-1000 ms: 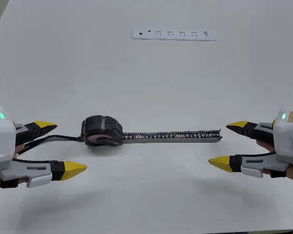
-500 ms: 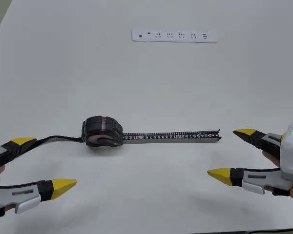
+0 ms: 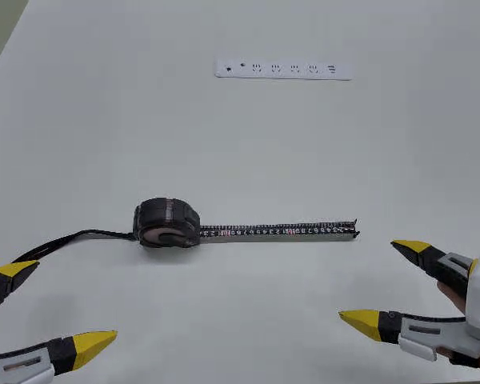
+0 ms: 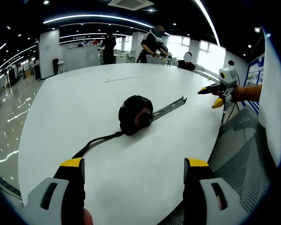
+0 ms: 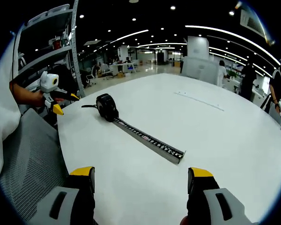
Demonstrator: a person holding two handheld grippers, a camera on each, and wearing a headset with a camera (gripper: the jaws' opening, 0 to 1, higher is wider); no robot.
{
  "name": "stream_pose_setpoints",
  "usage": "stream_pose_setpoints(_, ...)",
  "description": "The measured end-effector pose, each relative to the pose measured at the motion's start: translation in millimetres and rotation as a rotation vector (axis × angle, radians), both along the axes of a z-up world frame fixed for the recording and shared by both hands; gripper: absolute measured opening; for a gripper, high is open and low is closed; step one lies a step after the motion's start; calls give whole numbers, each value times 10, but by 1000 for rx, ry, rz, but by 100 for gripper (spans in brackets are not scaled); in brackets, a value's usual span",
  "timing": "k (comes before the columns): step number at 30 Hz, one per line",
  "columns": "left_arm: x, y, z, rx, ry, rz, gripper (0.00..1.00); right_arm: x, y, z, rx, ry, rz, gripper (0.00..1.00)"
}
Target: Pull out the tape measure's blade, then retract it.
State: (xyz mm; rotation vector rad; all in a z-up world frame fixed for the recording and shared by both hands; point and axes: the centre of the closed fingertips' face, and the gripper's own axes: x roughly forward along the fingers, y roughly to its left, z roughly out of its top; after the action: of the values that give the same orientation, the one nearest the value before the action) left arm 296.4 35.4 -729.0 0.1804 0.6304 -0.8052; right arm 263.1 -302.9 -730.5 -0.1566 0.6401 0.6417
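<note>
My left claw (image 3: 72, 300), right claw (image 3: 370, 280) spread, empty. Blade (image 3: 278, 231) out on worktop (image 3: 240, 144). Retract: left claw pins tape measure case (image 3: 167, 224) ahead; right claw brakes blade.

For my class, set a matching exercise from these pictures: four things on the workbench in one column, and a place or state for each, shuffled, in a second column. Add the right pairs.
Column one:
1. tape measure case
2. blade
3. power strip
4. strap

Column two:
A. white, lying at the far side of the table
B. pulled out, lying flat, its tip toward the right gripper
C. thin and black, trailing toward the left gripper
D. round and dark, between strap and blade

Pairs: 1-D, 2-B, 3-A, 4-C.
</note>
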Motion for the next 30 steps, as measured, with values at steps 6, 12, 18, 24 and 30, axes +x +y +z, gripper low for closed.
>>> stream_pose_setpoints(6, -37, -11, 14, -8, -4, 11, 87, -75, -4, -21, 2, 4, -13, 83)
stream_pose_setpoints(12, -87, -4, 6, -19, 0, 30, 88, -130, -15, -34, 8, 6, -26, 84)
stream_pose_setpoints(18, -92, -24, 26, -25, -5, 31, 89, -144, -23, -43, 8, 7, -29, 85)
stream_pose_setpoints(24, -64, -26, 58, -33, -8, 31, 89, -128, -16, -24, 13, 2, -30, 85)
stream_pose_setpoints(30, -66, -42, 58, -35, -6, 31, 89, -126, -15, -28, 16, 3, -31, 85)
